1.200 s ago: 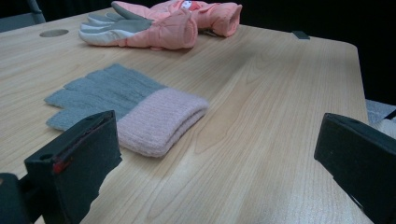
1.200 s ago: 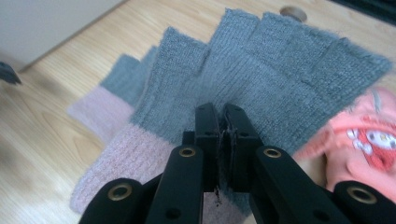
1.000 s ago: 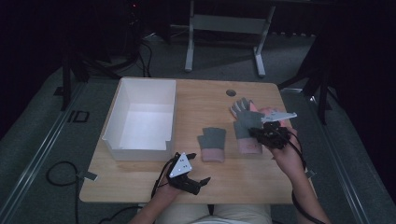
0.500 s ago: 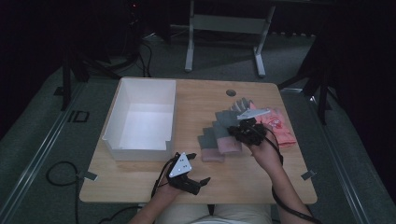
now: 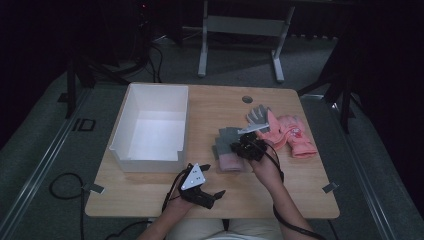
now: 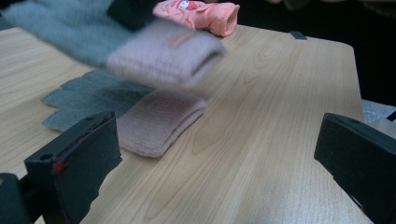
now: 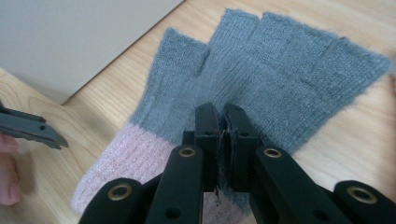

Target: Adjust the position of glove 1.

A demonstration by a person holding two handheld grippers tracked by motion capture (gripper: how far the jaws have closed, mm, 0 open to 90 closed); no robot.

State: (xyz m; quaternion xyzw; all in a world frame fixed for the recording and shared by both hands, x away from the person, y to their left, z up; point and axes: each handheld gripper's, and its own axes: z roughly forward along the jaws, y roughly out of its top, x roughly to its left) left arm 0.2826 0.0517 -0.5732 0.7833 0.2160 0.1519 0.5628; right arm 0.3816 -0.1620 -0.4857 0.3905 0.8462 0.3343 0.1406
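Since a second ago, the right claw (image 5: 239,147) has carried its grey glove (image 7: 261,88) leftward and lower, over the second grey glove (image 6: 116,105) on the counter (image 5: 280,185). At left, the left claw (image 5: 212,187) rests released, that lying glove just ahead of it. Pinched in the right claw's clenched jaws, the carried glove fans out beyond their tips.

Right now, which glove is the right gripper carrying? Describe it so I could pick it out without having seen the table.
Start at the white box on the wooden table; just right of it the right gripper is shut on a grey fingerless glove with a pink cuff. It hangs above its matching glove, which lies flat. The orange-pink gloves lie further right.
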